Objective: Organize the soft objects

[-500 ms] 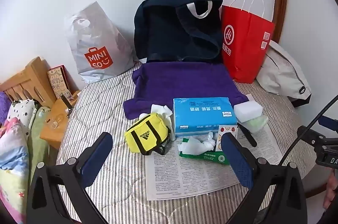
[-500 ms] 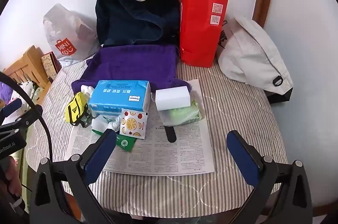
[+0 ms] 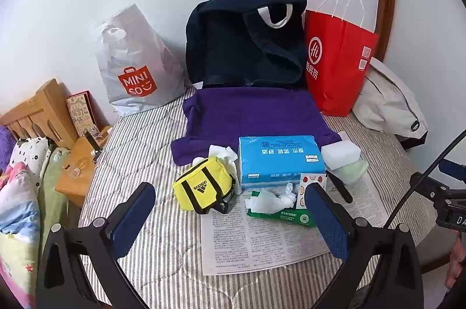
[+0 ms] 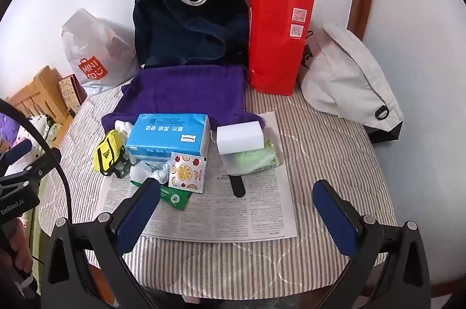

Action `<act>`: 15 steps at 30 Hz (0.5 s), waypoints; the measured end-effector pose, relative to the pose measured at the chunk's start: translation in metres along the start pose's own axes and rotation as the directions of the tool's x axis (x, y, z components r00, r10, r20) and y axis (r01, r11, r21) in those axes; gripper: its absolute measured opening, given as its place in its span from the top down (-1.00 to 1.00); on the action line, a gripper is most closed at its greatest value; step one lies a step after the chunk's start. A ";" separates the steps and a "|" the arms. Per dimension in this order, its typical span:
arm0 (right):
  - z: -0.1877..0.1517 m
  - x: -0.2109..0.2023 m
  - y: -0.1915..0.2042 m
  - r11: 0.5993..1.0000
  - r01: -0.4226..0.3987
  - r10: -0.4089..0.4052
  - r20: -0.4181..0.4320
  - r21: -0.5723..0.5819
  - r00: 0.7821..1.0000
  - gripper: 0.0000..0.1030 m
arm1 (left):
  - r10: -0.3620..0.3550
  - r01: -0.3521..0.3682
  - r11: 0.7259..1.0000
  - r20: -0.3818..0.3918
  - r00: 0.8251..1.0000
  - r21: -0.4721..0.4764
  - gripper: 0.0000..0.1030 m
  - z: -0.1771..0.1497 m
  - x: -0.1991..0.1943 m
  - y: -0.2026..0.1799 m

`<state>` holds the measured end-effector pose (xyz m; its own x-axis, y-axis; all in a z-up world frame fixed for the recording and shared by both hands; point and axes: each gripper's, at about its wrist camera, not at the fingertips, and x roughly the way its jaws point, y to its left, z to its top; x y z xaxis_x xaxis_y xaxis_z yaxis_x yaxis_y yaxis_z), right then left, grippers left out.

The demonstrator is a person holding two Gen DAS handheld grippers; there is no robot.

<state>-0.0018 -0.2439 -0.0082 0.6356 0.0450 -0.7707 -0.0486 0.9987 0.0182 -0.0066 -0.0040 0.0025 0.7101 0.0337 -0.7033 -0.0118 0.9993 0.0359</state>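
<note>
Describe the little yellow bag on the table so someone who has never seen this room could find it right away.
Start at the big dark navy bag against the wall, then come forward over the purple towel to the blue tissue pack. The small yellow bag sits just left of that pack on the striped tablecloth. It alone is bright yellow, with black straps and a black logo.

My two wrist views look steeply down from near the table's front edge; both share the blue tissue box [image 3: 279, 157] [image 4: 170, 135] at frame centre.
</note>
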 end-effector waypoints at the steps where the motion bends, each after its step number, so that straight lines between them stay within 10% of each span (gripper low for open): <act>1: 0.000 0.000 -0.001 1.000 -0.001 0.001 0.001 0.000 1.000 -0.99 | -0.004 0.004 1.000 -0.003 1.000 0.001 -1.00 0.003 0.001 0.003; 15: 0.002 0.001 -0.010 1.000 -0.008 0.008 -0.001 0.016 1.000 -0.99 | 0.006 -0.006 1.000 0.000 1.000 0.002 -1.00 0.007 -0.003 0.004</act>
<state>0.0011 -0.2537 -0.0076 0.6345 0.0529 -0.7711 -0.0413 0.9985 0.0346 -0.0043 -0.0005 0.0099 0.7098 0.0401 -0.7032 -0.0151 0.9990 0.0417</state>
